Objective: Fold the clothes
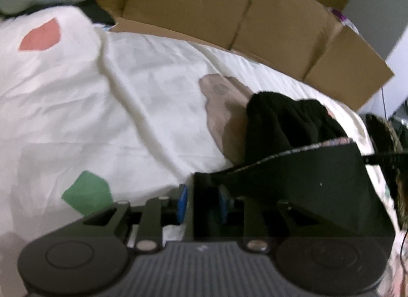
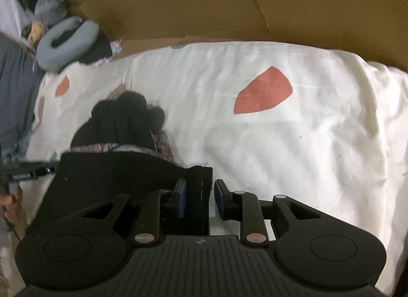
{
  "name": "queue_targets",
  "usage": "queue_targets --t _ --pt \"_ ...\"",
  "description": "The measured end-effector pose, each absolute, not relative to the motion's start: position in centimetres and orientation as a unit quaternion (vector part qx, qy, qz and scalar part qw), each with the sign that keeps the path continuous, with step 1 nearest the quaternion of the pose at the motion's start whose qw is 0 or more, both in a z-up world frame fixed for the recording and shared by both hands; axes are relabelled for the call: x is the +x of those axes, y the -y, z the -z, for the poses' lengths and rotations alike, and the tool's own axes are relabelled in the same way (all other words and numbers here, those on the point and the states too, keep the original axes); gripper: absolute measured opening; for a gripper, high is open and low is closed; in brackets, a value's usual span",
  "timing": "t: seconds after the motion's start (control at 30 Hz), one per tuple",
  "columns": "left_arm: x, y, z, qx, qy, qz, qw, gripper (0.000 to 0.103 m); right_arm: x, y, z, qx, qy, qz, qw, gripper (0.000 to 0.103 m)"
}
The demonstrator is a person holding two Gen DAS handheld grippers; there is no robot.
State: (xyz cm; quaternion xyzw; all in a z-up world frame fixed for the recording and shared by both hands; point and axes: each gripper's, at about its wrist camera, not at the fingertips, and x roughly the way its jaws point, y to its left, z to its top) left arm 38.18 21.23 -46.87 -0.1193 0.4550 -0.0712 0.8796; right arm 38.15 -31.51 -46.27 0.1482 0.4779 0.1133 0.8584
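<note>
**Black garment held at two points above the bed**

A black garment (image 2: 122,177) hangs between the two grippers over a white sheet (image 2: 280,144) printed with red and green patches. Its far end lies bunched on the sheet, and a patterned lining shows along the upper edge.

Left gripper (image 1: 202,203): the garment's edge passes between the blue pads (image 1: 182,205). The cloth covers the right pad almost fully, so the jaws appear pressed onto the fabric, pinching one end of the edge.

Right gripper (image 2: 200,201): a thick fold of the same garment sits between the pads (image 2: 181,201). The left pad bears on the cloth; a narrow gap shows between the cloth and the right pad. Whether this grip is fully closed cannot be told from this view.

Purpose of the hold, as a judgement: gripping one edge at two separate points keeps that edge stretched and level, so the cloth can be laid flat or doubled over without twisting. The bunched far end acts as an anchor on the sheet.

Surroundings: a cardboard box (image 1: 255,16) stands along the far side of the bed, and a grey neck pillow (image 2: 68,41) lies near its corner, clear of the working area.

The garment is not in a finished, flat fold. The scene fits either lifting an edge to begin a fold or carrying it over.
</note>
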Motion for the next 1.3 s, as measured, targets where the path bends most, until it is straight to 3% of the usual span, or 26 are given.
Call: queue_targets --t 0.43,0.47,0.53,0.63,1.3 --pt "39.8 -19.1 46.8 -0.082 -0.480 0.076 0.870 0.031 38.5 29.2 46.8 0.072 -0.480 -0.117 0.866 0.029" --pt "39.9 -19.0 46.7 -0.080 -0.482 0.075 0.869 0.030 38.5 29.1 46.8 0.070 -0.480 -0.120 0.866 0.028" --pt "39.8 -18.9 46.7 -0.082 -0.483 0.077 0.869 0.018 38.6 29.2 46.8 0.077 -0.481 -0.125 0.864 0.014" --pt "39.4 -18.7 46.3 -0.085 -0.477 0.074 0.871 0.011 38.4 29.5 46.3 0.087 -0.477 -0.123 0.866 0.008" --pt "37.3 -19.5 38.5 -0.060 -0.374 0.043 0.924 0.007 35.4 32.7 39.1 0.128 -0.386 -0.072 0.911 0.007"
